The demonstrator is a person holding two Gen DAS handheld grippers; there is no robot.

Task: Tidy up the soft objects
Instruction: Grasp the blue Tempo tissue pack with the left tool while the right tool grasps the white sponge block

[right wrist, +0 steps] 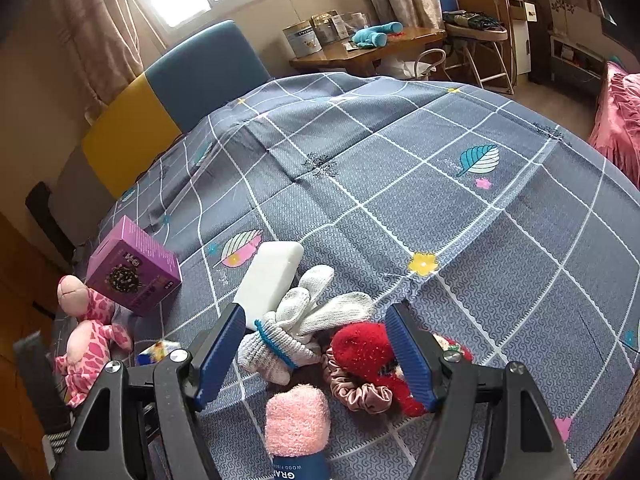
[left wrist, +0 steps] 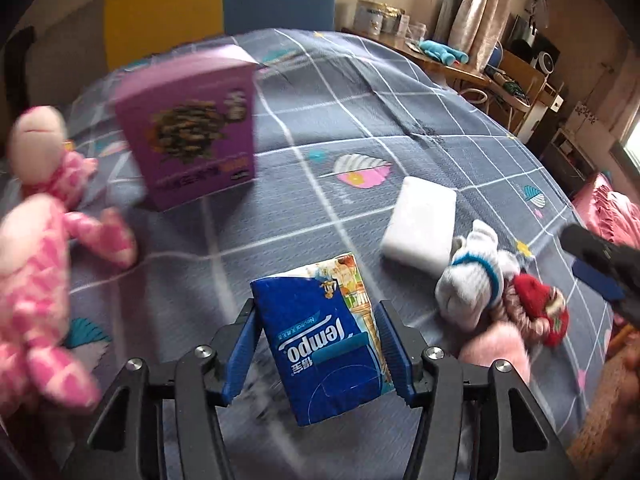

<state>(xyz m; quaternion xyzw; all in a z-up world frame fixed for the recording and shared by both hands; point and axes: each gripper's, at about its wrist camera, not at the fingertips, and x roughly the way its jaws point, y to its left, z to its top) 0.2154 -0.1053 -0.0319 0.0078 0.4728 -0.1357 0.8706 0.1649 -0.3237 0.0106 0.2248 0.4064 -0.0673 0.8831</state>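
My left gripper (left wrist: 320, 344) is shut on a blue Tempo tissue pack (left wrist: 324, 340) and holds it above the bedspread. My right gripper (right wrist: 316, 344) is open and empty, hovering over a pile of soft things: white knit gloves (right wrist: 296, 328), a red fuzzy sock (right wrist: 368, 352), a pink satin scrunchie (right wrist: 356, 392) and a rolled pink towel (right wrist: 296, 420). The pile also shows in the left wrist view, with the gloves (left wrist: 468, 280) and the red sock (left wrist: 540, 304). A pink plush giraffe (left wrist: 36, 248) (right wrist: 88, 336) lies at the left.
A purple box (left wrist: 192, 136) (right wrist: 132, 268) stands on the grey checked bedspread (right wrist: 400, 184). A white sponge block (left wrist: 420, 224) (right wrist: 272, 276) lies beside the gloves. A yellow and blue headboard (right wrist: 168, 96) is behind. A wooden desk (right wrist: 368, 48) with tins stands beyond the bed.
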